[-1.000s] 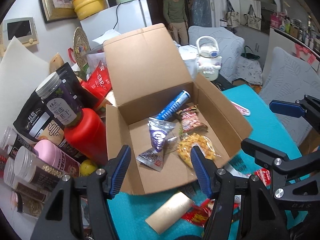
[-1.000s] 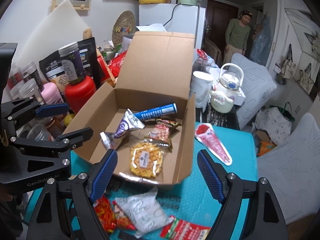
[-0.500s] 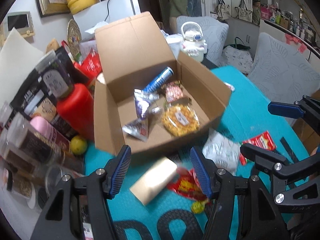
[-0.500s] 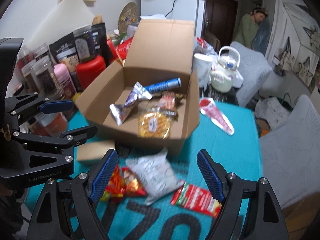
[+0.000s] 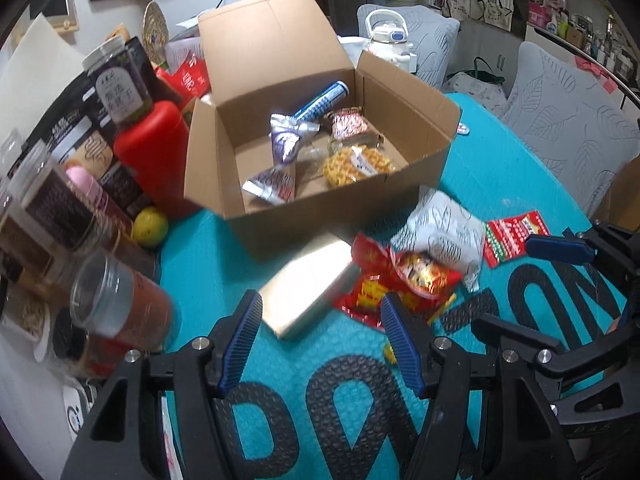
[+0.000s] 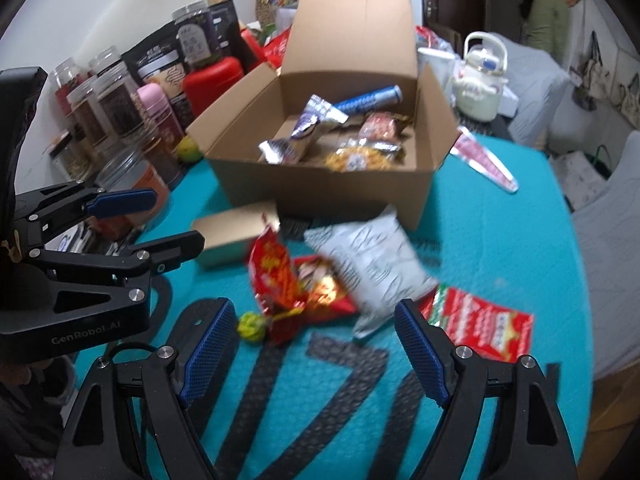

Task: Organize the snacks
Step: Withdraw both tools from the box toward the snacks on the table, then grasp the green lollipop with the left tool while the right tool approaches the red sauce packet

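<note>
An open cardboard box (image 5: 404, 196) (image 6: 320, 196) stands on the teal mat and holds several snacks: a blue tube (image 5: 320, 101), silver-purple packets (image 5: 285, 142) and a waffle pack (image 5: 356, 164). In front of it lie a tan carton (image 5: 306, 288) (image 6: 236, 232), red wrappers (image 5: 396, 280) (image 6: 288, 280), a white bag (image 5: 444, 236) (image 6: 372, 260) and a red-green packet (image 5: 512, 236) (image 6: 480, 324). My left gripper (image 5: 320, 344) is open just above the mat, near the carton and red wrappers. My right gripper (image 6: 312, 344) is open over the red wrappers and white bag. Neither holds anything.
Jars and bottles (image 5: 60, 216) (image 6: 116, 108), a red canister (image 5: 152, 152) and a lemon (image 5: 150, 222) crowd the left side. A pink cone packet (image 6: 484, 160) lies right of the box. A kettle (image 6: 482, 80) stands behind. A person (image 6: 548, 12) stands at the back.
Both grippers have drawn back from over the box and sunk toward the mat, bringing the loose snacks in front of the box into view. Their jaws stay as wide as before.
</note>
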A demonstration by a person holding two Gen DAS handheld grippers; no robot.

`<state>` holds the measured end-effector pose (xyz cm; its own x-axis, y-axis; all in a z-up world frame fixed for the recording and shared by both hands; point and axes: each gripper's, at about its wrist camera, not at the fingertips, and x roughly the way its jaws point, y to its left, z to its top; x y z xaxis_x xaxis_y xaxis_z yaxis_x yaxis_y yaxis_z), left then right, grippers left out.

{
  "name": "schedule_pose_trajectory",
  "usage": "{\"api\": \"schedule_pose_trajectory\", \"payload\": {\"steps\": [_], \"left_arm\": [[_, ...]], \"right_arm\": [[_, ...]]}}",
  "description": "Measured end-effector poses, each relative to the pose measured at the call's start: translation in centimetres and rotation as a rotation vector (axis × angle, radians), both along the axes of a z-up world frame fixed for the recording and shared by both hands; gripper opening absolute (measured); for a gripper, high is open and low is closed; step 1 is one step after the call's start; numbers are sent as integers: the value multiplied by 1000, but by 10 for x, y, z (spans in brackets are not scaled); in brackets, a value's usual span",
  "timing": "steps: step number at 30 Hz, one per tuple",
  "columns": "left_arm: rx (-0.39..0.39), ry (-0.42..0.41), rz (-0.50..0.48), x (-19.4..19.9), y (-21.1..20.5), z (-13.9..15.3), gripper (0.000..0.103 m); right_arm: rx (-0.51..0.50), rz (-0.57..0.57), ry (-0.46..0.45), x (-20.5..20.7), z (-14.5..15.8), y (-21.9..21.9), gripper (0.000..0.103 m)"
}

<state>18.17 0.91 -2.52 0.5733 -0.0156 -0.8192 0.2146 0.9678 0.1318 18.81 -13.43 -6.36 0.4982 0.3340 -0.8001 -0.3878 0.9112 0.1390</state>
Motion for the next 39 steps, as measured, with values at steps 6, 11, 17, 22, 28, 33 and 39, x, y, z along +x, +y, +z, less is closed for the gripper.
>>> {"api": "schedule_pose_trajectory", "payload": {"steps": [6,11,17,22,28,33,39], "left_arm": [[-12,30,19,-9,9,-12,61],[-43,54,26,-14,14,-20,61],[-74,92,20,-18,14,-37,61],[-113,118,10,-17,9,-50,61],[-147,149,-29,-11,-6,-61,61],[-153,179,-58,-1,-21,-73,61],[-139,200,-81,6,-37,-87,53]], "right_arm": [[25,6,45,-7,-17,3,83],[30,8,74,-14,-28,4,83],[26,2,96,-18,-39,3,83],[19,-6,120,-19,-48,-4,83],[23,-11,149,-18,-57,-16,83],[28,-50,166,-14,-63,-34,83],[45,-107,184,-7,-68,-59,83]]}}
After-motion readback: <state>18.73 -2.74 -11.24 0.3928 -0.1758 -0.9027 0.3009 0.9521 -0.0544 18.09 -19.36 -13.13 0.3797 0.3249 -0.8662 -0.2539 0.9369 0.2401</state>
